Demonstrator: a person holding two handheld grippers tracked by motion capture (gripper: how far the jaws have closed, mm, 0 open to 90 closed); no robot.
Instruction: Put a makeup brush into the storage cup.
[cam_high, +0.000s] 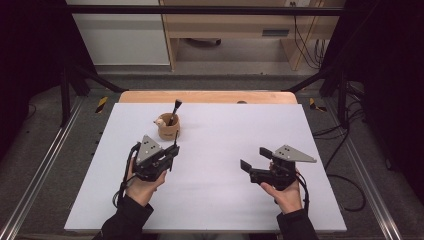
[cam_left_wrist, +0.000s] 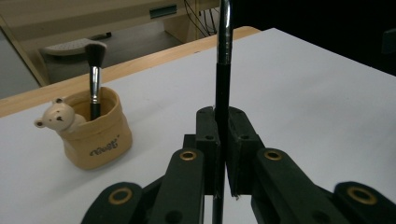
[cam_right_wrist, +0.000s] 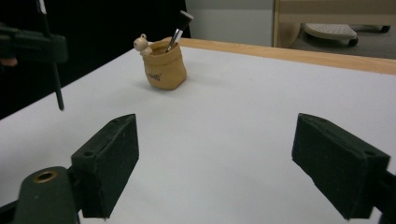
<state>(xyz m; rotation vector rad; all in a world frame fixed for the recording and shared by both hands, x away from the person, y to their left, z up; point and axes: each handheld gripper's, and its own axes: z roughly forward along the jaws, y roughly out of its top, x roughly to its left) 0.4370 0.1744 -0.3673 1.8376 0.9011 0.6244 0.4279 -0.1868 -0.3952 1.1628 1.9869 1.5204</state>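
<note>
The left gripper (cam_left_wrist: 219, 154) pinches a thin black brush handle (cam_left_wrist: 223, 60), long axis upright. The tan pouch holder (cam_high: 168, 128) stands just beyond it at about one o'clock on the worktop (cam_high: 225, 210). The right gripper (cam_high: 256, 161), fingers spread and empty, is well apart; the left is nearer.

The tan pouch (cam_left_wrist: 95, 140) bears small dark lettering, too blurred to read
</note>
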